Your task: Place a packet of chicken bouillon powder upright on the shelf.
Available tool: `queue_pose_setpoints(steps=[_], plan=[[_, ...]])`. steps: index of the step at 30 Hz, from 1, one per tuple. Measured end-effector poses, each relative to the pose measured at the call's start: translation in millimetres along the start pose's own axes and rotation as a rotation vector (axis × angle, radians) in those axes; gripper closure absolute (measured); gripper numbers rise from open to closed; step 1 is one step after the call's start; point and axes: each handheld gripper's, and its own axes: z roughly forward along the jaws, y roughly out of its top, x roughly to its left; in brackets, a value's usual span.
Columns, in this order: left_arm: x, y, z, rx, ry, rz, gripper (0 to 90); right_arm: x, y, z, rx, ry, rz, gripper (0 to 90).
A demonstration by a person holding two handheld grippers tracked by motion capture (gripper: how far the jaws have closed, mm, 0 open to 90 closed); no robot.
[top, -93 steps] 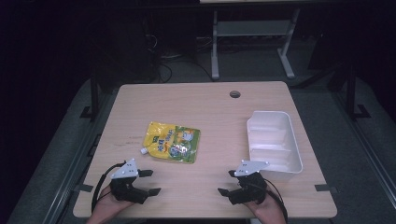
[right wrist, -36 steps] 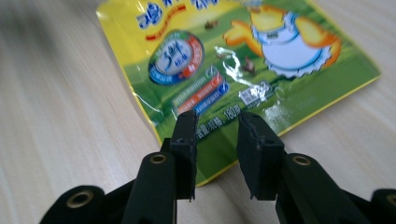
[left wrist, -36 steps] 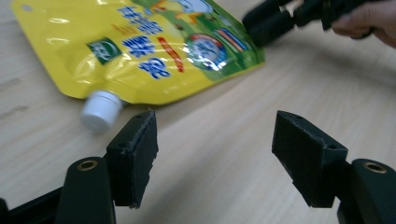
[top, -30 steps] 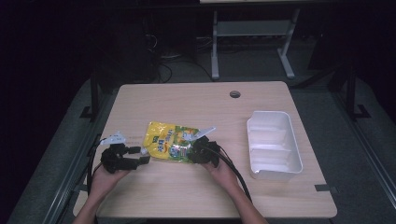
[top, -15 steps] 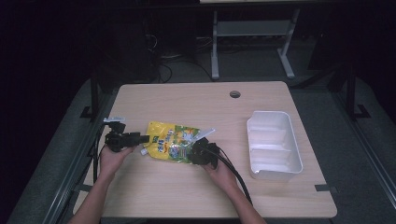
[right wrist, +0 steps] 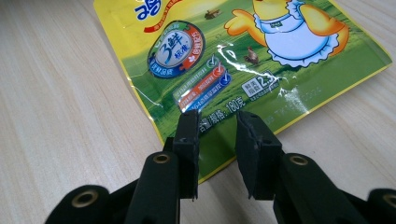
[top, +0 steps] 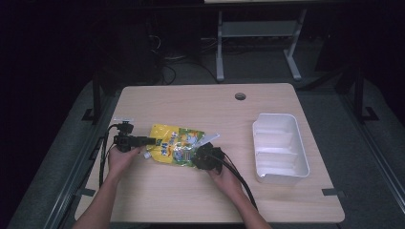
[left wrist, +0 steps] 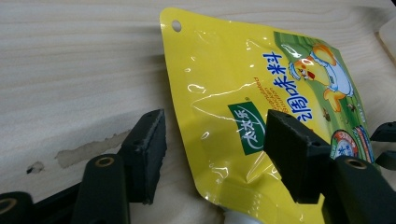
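Observation:
A yellow and green spouted pouch (top: 176, 144) lies flat on the wooden table (top: 191, 105). My left gripper (top: 152, 141) points at its left end. In the left gripper view, my left gripper (left wrist: 215, 121) has been closing its jaws; they stand apart astride the pouch (left wrist: 224, 84) corner near the white spout (left wrist: 233, 215), pressing nothing. My right gripper (top: 197, 157) sits at the pouch's near right edge. In the right gripper view, my right gripper (right wrist: 217, 116) has narrowed its jaws to a small gap above the green edge of the pouch (right wrist: 261, 51).
A white divided tray (top: 257, 143) stands on the right side of the table. A round cable hole (top: 240, 96) is near the far edge. A worn patch (left wrist: 88, 149) marks the wood beside the left jaw. Dark floor and a metal frame lie beyond.
Both grippers came up from the front edge to the pouch. Over the last second the left gripper shifted left and farther away to the pouch's left end; the right one stayed put.

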Motion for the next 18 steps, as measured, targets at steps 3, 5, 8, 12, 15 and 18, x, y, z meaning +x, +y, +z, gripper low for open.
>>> queue_pose_setpoints(steps=[3,5,8,12,15,18], plan=[[0.6,0.1,2.6,0.006,-0.005,-0.010,41.3,-1.0,-0.4,0.1,-0.002,0.007,0.005,69.4],[1.6,-0.5,5.4,0.015,-0.013,-0.016,42.7,-1.0,-0.6,0.1,-0.004,0.006,0.005,69.4],[1.8,-1.2,7.3,0.025,-0.020,-0.012,46.1,-0.4,-0.9,0.0,-0.004,0.003,0.002,69.4],[3.3,-1.3,5.5,0.024,-0.056,-0.035,51.9,-0.2,-1.2,0.2,-0.005,0.003,0.003,69.4],[2.6,-1.1,3.1,0.022,-0.080,-0.044,53.5,0.0,-1.8,0.4,-0.008,0.001,0.000,69.7],[3.0,-1.9,-0.2,0.026,-0.082,-0.031,58.1,-0.3,-2.9,0.6,-0.013,0.004,0.007,69.9]])
